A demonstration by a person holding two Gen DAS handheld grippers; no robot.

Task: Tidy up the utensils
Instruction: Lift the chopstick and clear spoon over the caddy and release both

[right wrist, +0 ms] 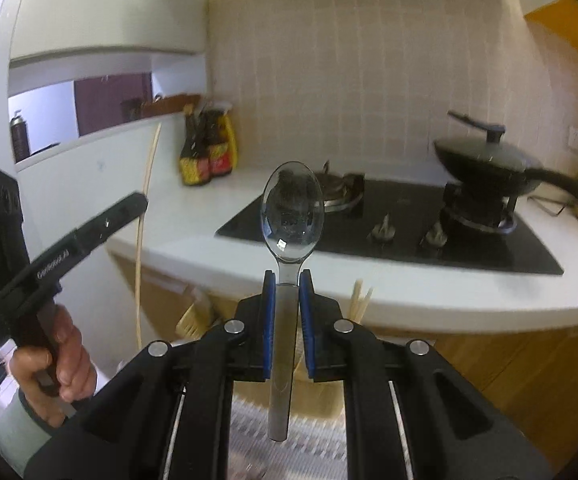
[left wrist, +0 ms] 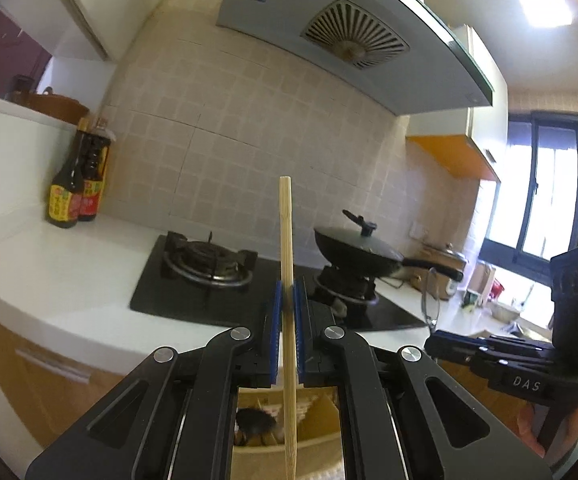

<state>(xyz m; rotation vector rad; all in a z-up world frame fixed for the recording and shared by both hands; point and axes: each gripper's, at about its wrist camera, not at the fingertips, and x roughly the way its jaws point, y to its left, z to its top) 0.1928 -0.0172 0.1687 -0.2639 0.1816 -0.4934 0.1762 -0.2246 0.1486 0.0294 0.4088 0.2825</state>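
My left gripper (left wrist: 287,300) has its jaws clamped on an upright chopstick (left wrist: 286,240). My right gripper (right wrist: 287,292) grips a spoon (right wrist: 292,208), bowl projecting above the jaws.

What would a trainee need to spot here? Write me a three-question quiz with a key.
1. True or false: the left gripper is shut on a wooden chopstick.
2. What does the right gripper hold? A) fork B) metal spoon C) knife
3. Fill in: the lidded black wok sits on the ____ burner of the gas stove, as the right wrist view shows it.

Key: 1 true. 2 B, the metal spoon, bowl pointing up. 3 right.
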